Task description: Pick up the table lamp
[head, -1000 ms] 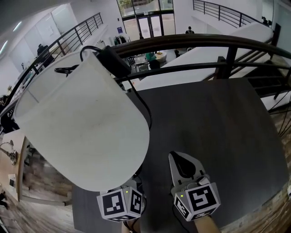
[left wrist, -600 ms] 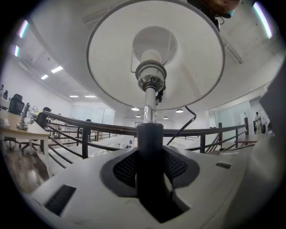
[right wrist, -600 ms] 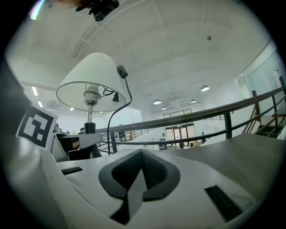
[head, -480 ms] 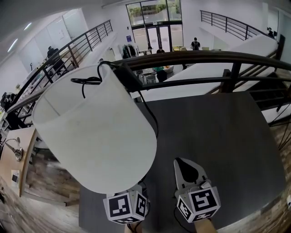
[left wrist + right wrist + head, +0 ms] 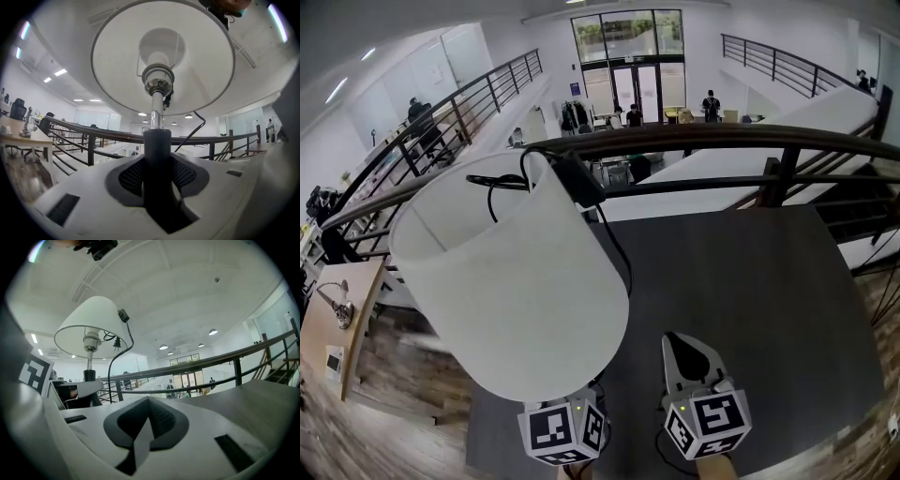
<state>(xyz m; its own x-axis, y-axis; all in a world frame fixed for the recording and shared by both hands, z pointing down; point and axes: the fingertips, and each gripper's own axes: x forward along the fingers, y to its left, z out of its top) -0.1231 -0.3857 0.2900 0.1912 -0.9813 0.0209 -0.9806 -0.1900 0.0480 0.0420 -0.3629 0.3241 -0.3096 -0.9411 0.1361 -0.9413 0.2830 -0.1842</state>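
Clamping the table lamp (image 5: 88,333) by its stem (image 5: 155,117), the left claw (image 5: 157,164) hides beneath the shade (image 5: 511,281); right claw (image 5: 149,418) is pinched together.

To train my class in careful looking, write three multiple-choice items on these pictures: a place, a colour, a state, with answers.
1. Where is the black power plug of the table lamp?
A. in a wall socket
B. by the top rim of the drum-shaped lampshade
C. inside a drawer

2. What colour is the lampshade?
A. white
B. red
C. black

3. How does the right gripper stand?
A. shut on a cup
B. wide open
C. shut, empty

Answers: B, the plug rests at the shade's upper edge; A, the shade looks white in every view; C, its jaws meet with nothing between.
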